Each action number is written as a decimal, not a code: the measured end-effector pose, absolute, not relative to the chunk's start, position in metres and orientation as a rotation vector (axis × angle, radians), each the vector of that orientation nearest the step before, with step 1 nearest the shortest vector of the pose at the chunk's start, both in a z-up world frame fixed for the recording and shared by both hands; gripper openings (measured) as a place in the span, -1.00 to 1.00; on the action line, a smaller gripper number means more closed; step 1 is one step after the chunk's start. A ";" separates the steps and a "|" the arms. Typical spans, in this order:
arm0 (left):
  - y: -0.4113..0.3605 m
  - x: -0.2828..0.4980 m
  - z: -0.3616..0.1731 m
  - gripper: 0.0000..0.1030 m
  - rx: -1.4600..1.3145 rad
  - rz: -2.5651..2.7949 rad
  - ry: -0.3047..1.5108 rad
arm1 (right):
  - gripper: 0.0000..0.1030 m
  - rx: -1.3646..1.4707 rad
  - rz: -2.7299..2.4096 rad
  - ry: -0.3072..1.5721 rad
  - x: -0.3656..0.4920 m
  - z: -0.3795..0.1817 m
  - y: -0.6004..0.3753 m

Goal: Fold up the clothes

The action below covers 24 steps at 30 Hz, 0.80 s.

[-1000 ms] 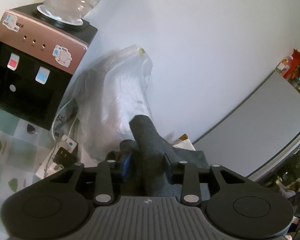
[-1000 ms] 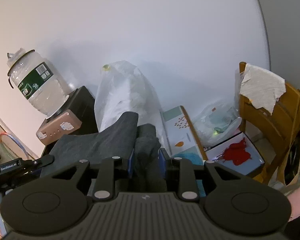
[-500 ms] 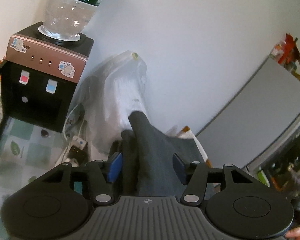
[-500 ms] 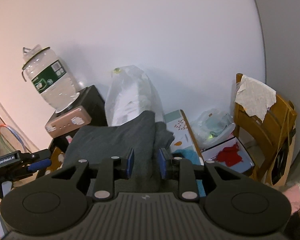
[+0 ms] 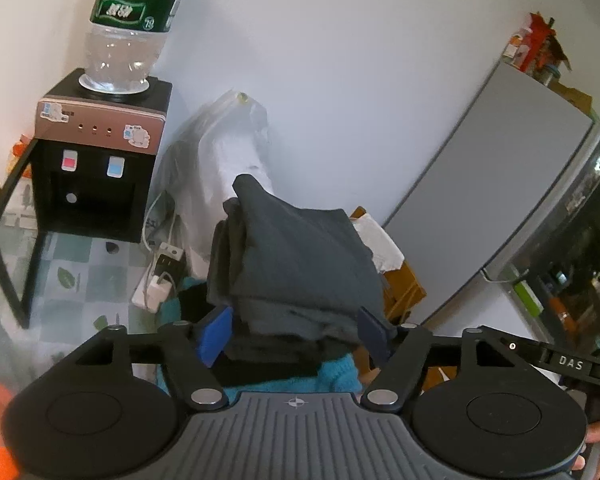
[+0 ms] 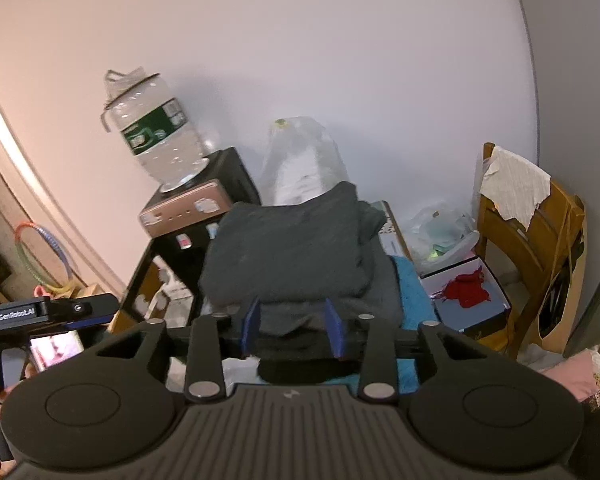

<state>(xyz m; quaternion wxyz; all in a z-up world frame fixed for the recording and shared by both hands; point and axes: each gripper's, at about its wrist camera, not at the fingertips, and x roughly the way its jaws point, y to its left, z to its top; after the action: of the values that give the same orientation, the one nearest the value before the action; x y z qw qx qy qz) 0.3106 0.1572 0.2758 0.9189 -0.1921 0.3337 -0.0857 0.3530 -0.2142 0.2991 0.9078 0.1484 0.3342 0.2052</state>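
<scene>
A folded dark grey garment (image 5: 300, 256) lies on a stack of clothes with a teal garment (image 5: 336, 376) under it. My left gripper (image 5: 294, 338) is open, its blue pads on either side of the grey fold's near edge. In the right wrist view the same grey garment (image 6: 292, 256) rests on the pile, and my right gripper (image 6: 292, 330) is open around its near edge. The left gripper's body (image 6: 40, 312) shows at the left of that view.
A water dispenser (image 5: 96, 168) with a large bottle (image 5: 128, 28) stands at the left, a white plastic bag (image 5: 228, 160) behind the pile, a power strip (image 5: 160, 276) on the tiled surface. A grey fridge (image 5: 500, 184), a wooden chair (image 6: 532, 240) and a box with a red item (image 6: 466, 292) are at the right.
Both grippers have opened and let go of the grey garment, which now lies spread on the pile. Both have pulled back and tilted down, so more of the room shows.
</scene>
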 end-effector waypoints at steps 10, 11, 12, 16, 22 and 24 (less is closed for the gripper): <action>0.125 0.209 0.272 1.00 -0.288 -0.185 0.587 | 0.99 0.148 0.458 0.617 0.247 0.308 -0.196; 0.122 0.199 0.270 1.00 -0.269 -0.176 0.575 | 0.99 0.133 0.457 0.614 0.238 0.306 -0.194; 0.119 0.190 0.267 1.00 -0.246 -0.163 0.562 | 0.99 0.119 0.457 0.611 0.229 0.303 -0.192; 0.113 0.154 0.249 1.00 -0.155 -0.083 0.540 | 0.99 0.076 0.442 0.580 0.193 0.291 -0.186; 0.120 0.112 0.208 1.00 -0.144 -0.033 0.546 | 0.99 0.029 0.408 0.536 0.149 0.264 -0.178; 0.121 0.100 0.194 1.00 -0.132 -0.030 0.555 | 0.99 0.024 0.405 0.531 0.139 0.253 -0.178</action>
<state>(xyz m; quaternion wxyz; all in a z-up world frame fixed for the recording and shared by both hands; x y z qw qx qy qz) 0.1001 0.1209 0.1942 0.9595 -0.0650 0.2736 -0.0150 0.1392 -0.1779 0.2528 0.9447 0.0120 0.2604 0.1989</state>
